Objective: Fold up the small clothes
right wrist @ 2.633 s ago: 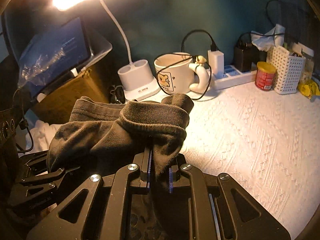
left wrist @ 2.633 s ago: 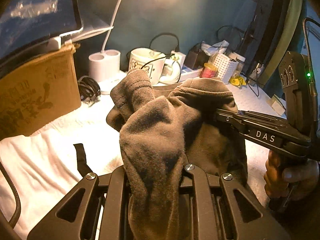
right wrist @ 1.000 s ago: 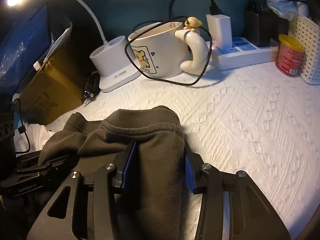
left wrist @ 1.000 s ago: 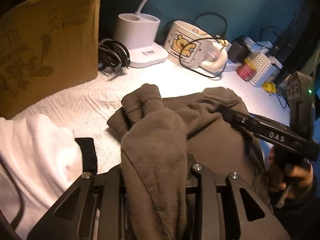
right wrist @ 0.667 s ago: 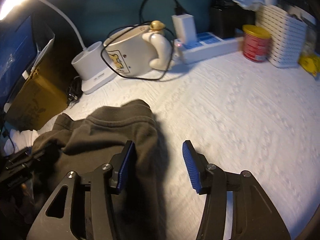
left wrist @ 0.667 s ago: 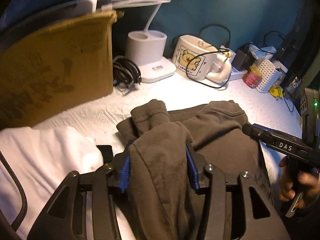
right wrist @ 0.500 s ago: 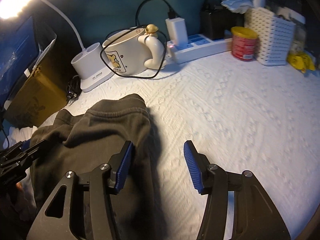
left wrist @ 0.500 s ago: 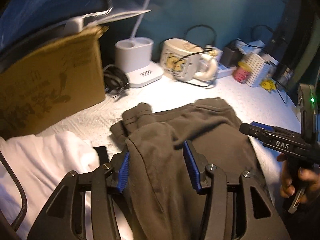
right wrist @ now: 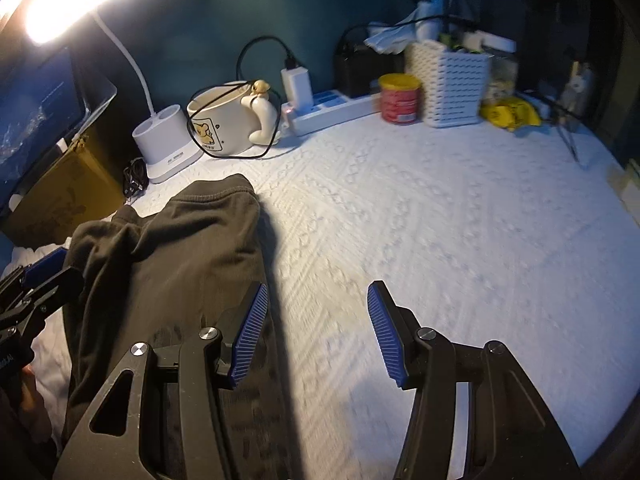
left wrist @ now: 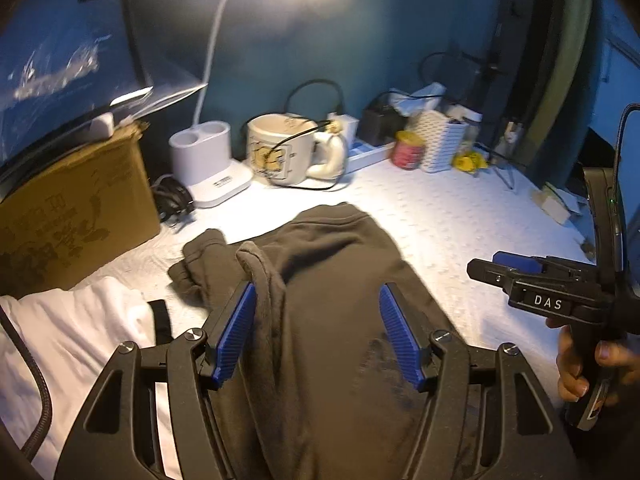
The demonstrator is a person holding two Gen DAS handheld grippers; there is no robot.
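Now both grippers — left gripper (left wrist: 318, 332), right gripper (right wrist: 316, 332) — gape wide, empty, so the dark brown folded cotton garment (left wrist: 320, 280) rests flat on the white textured counter (right wrist: 440, 220).

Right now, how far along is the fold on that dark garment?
Done: the dark garment lies doubled over on the white textured cover, its hemmed end toward the mug. In hand: nothing; the left tool and right tool are both open and empty. Left: a bunched corner at the garment's left edge looks untidy, and white clothing beside it appears unfolded.
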